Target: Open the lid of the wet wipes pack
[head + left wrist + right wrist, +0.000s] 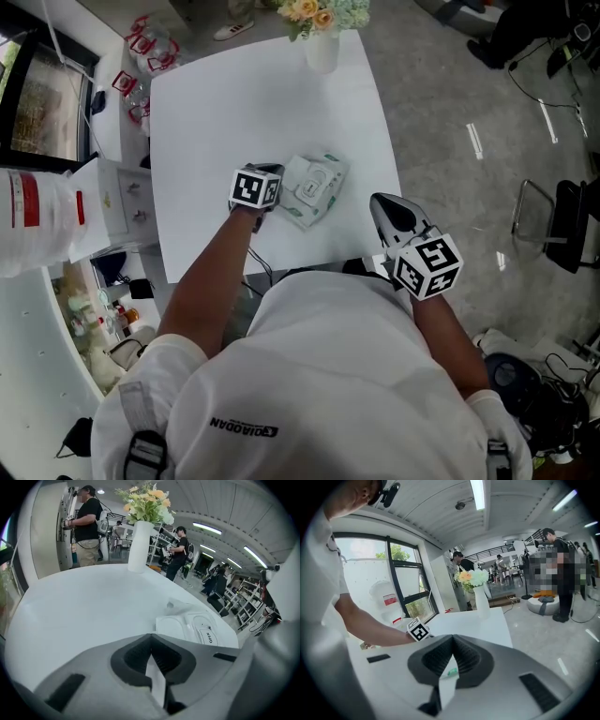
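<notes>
Plainly, the wet wipes pack (314, 189) lies flat on the white surface (244, 112), right of its middle and closer to the near edge than to the far one; its lid (197, 625) sits down flush on top, and the tab printed OPEN (209, 637) faces upward. The left hand-held gripper (272, 186) is at the pack's left edge, just beside it; whether it touches the pack cannot be made out. Its jaws are pressed together with nothing of the pack between them, and in the left gripper view the pack shows just beyond the tips, off to the right. The right hand-held gripper (386, 206) is at the near right corner of the surface, apart from the pack; its jaws are likewise closed on nothing. The person's left forearm (211, 272) reaches in over the near edge; the marker cube (255, 187) on that gripper faces up. At the far edge stands a white vase (321, 49) of pale flowers (323, 11), well apart from the pack.
</notes>
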Tool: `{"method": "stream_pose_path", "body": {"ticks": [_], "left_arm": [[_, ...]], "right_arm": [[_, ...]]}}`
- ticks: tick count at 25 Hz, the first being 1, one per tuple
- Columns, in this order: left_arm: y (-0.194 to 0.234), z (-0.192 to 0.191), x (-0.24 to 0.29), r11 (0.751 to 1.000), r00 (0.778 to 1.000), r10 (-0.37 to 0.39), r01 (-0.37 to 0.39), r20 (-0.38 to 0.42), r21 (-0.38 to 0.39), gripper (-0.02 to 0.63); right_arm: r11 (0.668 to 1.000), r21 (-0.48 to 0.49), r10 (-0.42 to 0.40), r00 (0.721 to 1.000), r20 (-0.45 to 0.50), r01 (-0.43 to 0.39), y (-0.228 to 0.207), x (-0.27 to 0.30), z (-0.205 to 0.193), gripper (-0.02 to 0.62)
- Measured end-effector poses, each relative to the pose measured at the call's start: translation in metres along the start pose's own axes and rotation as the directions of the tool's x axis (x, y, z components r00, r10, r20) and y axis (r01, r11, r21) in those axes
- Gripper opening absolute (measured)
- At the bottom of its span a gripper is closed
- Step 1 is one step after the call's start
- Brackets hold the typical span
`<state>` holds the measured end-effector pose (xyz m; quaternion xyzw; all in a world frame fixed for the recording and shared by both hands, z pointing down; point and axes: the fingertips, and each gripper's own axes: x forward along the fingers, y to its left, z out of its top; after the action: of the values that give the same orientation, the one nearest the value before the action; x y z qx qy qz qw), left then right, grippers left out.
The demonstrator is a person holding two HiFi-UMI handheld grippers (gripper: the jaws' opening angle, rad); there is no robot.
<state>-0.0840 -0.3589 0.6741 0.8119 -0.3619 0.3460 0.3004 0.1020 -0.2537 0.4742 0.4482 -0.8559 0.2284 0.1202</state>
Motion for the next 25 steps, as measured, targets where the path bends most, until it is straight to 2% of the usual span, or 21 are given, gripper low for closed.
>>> {"method": "stream_pose_path", "body": {"ticks": [5, 12, 18, 21, 25], "left_arm": [[-0.004, 0.006, -0.007, 1.0, 1.0, 0.005, -0.005, 0.023, -0.002, 0.008], [-0.025, 0.033, -0.049, 1.0, 0.986, 0.007, -0.011, 0.164, 0.028, 0.008], [-0.051, 0.06, -0.115, 0.997, 0.945, 0.017, -0.039, 0.327, 0.06, 0.008], [-0.065, 0.065, -0.148, 0.996, 0.922, 0.018, -0.052, 0.386, 0.078, 0.008], [-0.078, 0.067, -0.186, 0.996, 0.893, 0.019, -0.054, 0.45, 0.065, 0.008]], "right_arm": [[1.0, -0.005, -0.002, 1.0, 0.01, 0.002, 0.001, -0.003, 0.004, 0.006], [1.0, -0.027, 0.01, 1.0, 0.025, -0.009, 0.007, -0.006, 0.012, 0.006], [0.996, -0.064, 0.062, 0.997, 0.051, -0.058, 0.025, -0.003, 0.032, 0.006], [0.992, -0.086, 0.092, 0.994, 0.056, -0.087, 0.038, -0.001, 0.04, 0.006], [0.988, -0.098, 0.123, 0.991, 0.054, -0.118, 0.051, 0.001, 0.048, 0.006]]}}
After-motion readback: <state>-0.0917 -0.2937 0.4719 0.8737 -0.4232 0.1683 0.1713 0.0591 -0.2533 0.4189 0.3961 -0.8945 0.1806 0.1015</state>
